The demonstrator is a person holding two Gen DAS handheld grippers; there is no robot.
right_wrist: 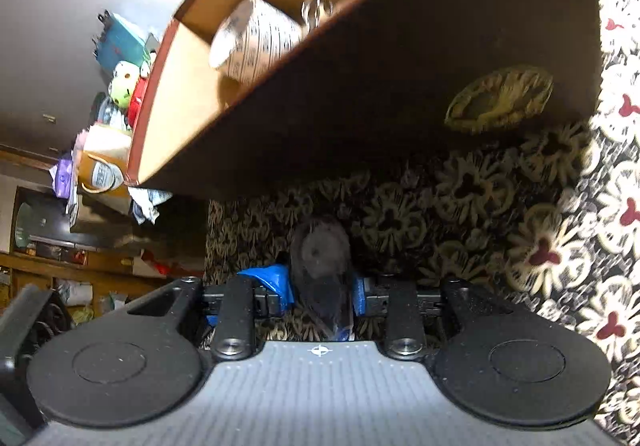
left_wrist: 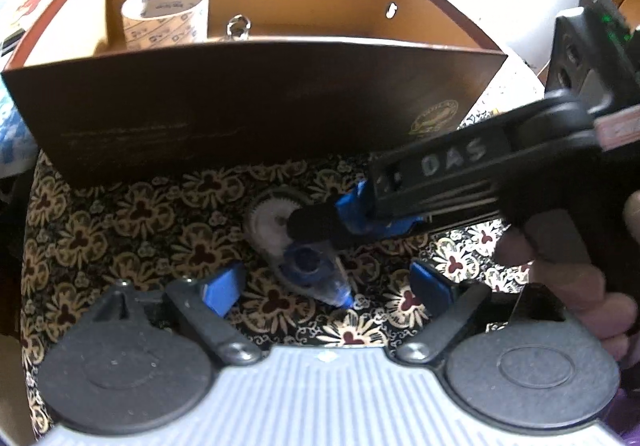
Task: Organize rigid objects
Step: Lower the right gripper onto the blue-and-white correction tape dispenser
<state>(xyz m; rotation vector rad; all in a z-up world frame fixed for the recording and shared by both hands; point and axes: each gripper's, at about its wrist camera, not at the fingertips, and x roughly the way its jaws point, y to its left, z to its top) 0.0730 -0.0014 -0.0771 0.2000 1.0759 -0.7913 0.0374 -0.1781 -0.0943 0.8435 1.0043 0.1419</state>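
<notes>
Floral tablecloth (left_wrist: 120, 214): correction-tape dispenser (left_wrist: 298, 246) lying just before the brown cardboard box (left_wrist: 240, 102). Right gripper (right_wrist: 320, 286) clamped across dispenser; left gripper (left_wrist: 328, 282) spread wide, empty. Box holds tape roll (left_wrist: 166, 16). Advice: lift level, clear front wall.

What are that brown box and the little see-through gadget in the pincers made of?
The box looks like cardboard: thin walls, matte tan inside, smooth dark-brown printed outside. The correction tape dispenser, pinched by the right gripper, seems clear glossy plastic, since a white gear and blue spool show through.
</notes>
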